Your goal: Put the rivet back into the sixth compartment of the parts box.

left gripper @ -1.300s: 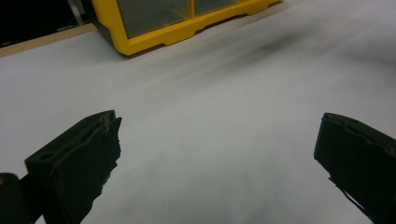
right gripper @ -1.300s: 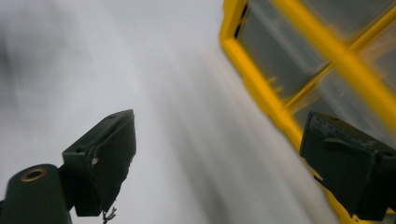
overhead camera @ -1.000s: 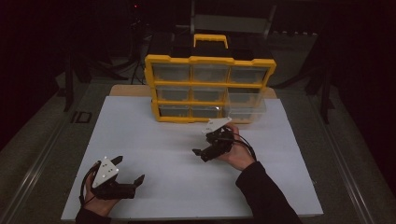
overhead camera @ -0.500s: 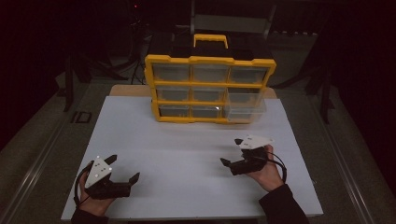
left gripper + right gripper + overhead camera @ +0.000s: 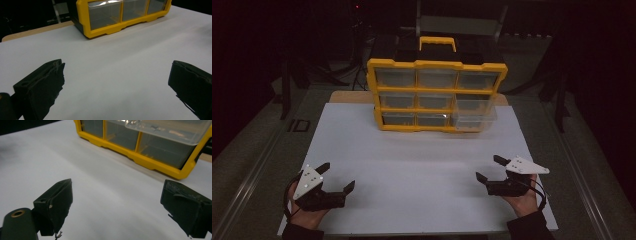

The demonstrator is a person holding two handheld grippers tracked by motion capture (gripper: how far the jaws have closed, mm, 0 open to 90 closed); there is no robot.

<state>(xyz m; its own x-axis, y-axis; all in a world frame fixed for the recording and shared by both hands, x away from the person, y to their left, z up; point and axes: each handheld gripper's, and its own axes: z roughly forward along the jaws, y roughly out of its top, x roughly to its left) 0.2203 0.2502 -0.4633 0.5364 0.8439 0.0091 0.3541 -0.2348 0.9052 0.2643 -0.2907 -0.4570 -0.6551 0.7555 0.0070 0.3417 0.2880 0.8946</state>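
The left gripper (image 5: 338, 177) and the right gripper (image 5: 492, 168) rest at the near corners of the white table top (image 5: 422, 165), each with its black jaws spread wide and nothing between them. The yellow plastic organiser with clear drawers (image 5: 437, 95) stands upright at the far middle of the table, well apart from both. Its clear lower-right drawer (image 5: 473, 114) juts out from the frame.
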